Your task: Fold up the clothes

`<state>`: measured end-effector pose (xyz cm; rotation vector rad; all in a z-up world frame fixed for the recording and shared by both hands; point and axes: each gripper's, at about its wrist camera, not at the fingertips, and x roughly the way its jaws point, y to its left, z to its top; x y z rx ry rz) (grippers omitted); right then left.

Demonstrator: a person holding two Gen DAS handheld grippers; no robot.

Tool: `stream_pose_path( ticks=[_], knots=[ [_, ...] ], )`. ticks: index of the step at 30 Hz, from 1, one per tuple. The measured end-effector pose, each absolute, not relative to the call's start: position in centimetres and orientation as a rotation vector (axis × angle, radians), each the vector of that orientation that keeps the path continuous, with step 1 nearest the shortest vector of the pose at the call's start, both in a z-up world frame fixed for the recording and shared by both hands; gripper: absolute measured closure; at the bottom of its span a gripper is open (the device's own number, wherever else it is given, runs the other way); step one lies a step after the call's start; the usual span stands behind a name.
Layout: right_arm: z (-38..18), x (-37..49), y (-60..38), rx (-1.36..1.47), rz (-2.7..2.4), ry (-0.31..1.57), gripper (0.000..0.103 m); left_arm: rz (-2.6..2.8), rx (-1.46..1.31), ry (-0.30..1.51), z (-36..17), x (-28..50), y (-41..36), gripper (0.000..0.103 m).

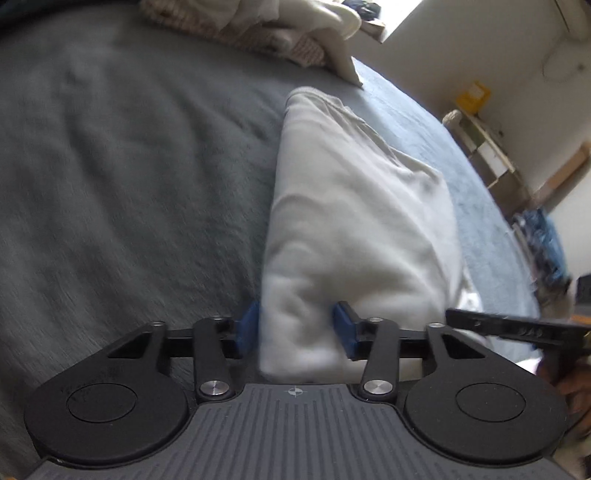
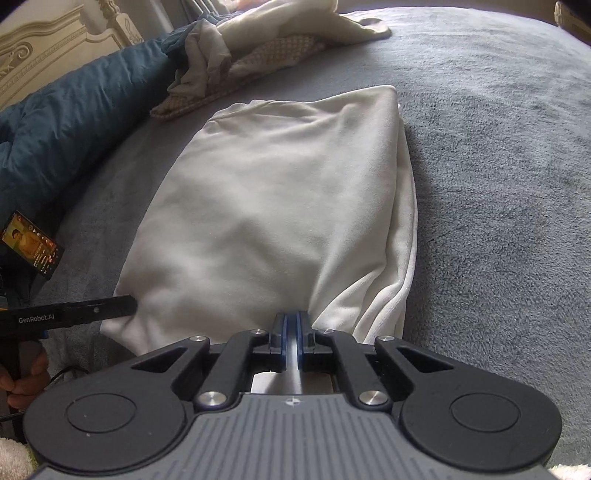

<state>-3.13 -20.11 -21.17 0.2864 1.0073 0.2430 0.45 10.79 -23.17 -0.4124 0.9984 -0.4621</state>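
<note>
A white folded garment [image 1: 351, 221] [image 2: 277, 203] lies as a thick bundle on the grey bed blanket [image 1: 110, 184]. My left gripper [image 1: 295, 328] has its blue pads against both sides of the garment's near corner, where the thick fold fills the gap between them. My right gripper [image 2: 291, 321] is shut at the garment's near edge, and creases in the cloth run in towards its tips. Each gripper shows at the edge of the other's view: the right gripper [image 1: 517, 328] beside the garment, and the left gripper's black finger [image 2: 110, 306] touching the garment's left corner.
A heap of unfolded pale clothes [image 2: 258, 44] [image 1: 277, 29] lies at the far side of the bed. A blue duvet [image 2: 55, 129] and a phone [image 2: 31, 243] are on the left. A shelf unit [image 1: 487, 147] stands by the wall beyond the bed's edge.
</note>
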Motion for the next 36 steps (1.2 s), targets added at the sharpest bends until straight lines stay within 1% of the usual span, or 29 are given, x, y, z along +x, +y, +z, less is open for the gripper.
stream_pose_path(
  ticks=[2, 3, 5, 7, 10, 12, 14, 16, 19, 20, 25, 27, 29, 32, 34, 36],
  knots=[
    [-21.2, -3.2, -20.2, 0.291, 0.24, 1.006, 0.099, -0.479, -0.452, 1.021, -22.8, 0.1, 11.0, 0.077],
    [-21.2, -3.1, -20.2, 0.296, 0.237, 1.007, 0.099, -0.491, -0.498, 1.029, -22.7, 0.1, 11.4, 0.08],
    [-21.3, -3.0, -20.3, 0.301, 0.238, 1.007, 0.099, -0.503, -0.555, 1.052, -22.9, 0.1, 11.9, 0.083],
    [-21.4, -3.0, -20.5, 0.313, 0.241, 1.008, 0.099, -0.491, -0.55, 1.088, -23.7, 0.4, 12.0, 0.083],
    [-21.4, -2.9, -20.7, 0.325, 0.244, 1.008, 0.099, -0.483, -0.529, 1.113, -24.3, 0.4, 12.0, 0.081],
    [-21.4, -2.9, -20.8, 0.33, 0.246, 1.009, 0.099, -0.496, -0.473, 1.09, -23.3, 0.0, 11.8, 0.077],
    [-21.4, -2.8, -20.9, 0.334, 0.247, 1.009, 0.098, -0.497, -0.394, 1.057, -22.1, -0.7, 11.8, 0.07],
    [-21.4, -2.8, -21.0, 0.345, 0.247, 1.012, 0.098, -0.495, -0.311, 1.022, -20.8, -1.4, 12.0, 0.067],
    [-21.0, -2.8, -21.1, 0.364, 0.241, 1.013, 0.098, -0.475, -0.213, 0.924, -18.8, -2.1, 12.4, 0.059],
    [-20.8, -2.8, -21.2, 0.37, 0.238, 1.012, 0.097, -0.466, -0.191, 0.889, -18.3, -2.1, 12.4, 0.057],
    [-17.3, -3.6, -18.9, 0.234, 0.32, 0.883, 0.096, -0.525, -0.159, 0.794, -18.0, -0.3, 9.4, 0.056],
    [-16.8, -3.7, -16.6, 0.147, 0.402, 0.88, 0.096, -0.545, -0.123, 0.783, -18.6, 0.2, 7.7, 0.057],
    [-17.7, -3.7, -14.4, 0.047, 0.44, 0.929, 0.096, -0.563, -0.083, 0.775, -19.2, 0.7, 6.1, 0.057],
    [-19.7, -4.0, -13.8, -0.144, 0.343, 1.044, 0.099, -0.538, -0.028, 0.768, -20.5, 0.5, 5.3, 0.058],
    [-18.9, -4.3, -16.0, -0.131, 0.271, 1.078, 0.1, -0.537, -0.04, 0.753, -20.9, 0.2, 6.2, 0.058],
    [-18.1, -4.5, -18.2, -0.12, 0.199, 1.109, 0.099, -0.538, -0.065, 0.746, -20.9, 0.0, 7.2, 0.058]
  ],
)
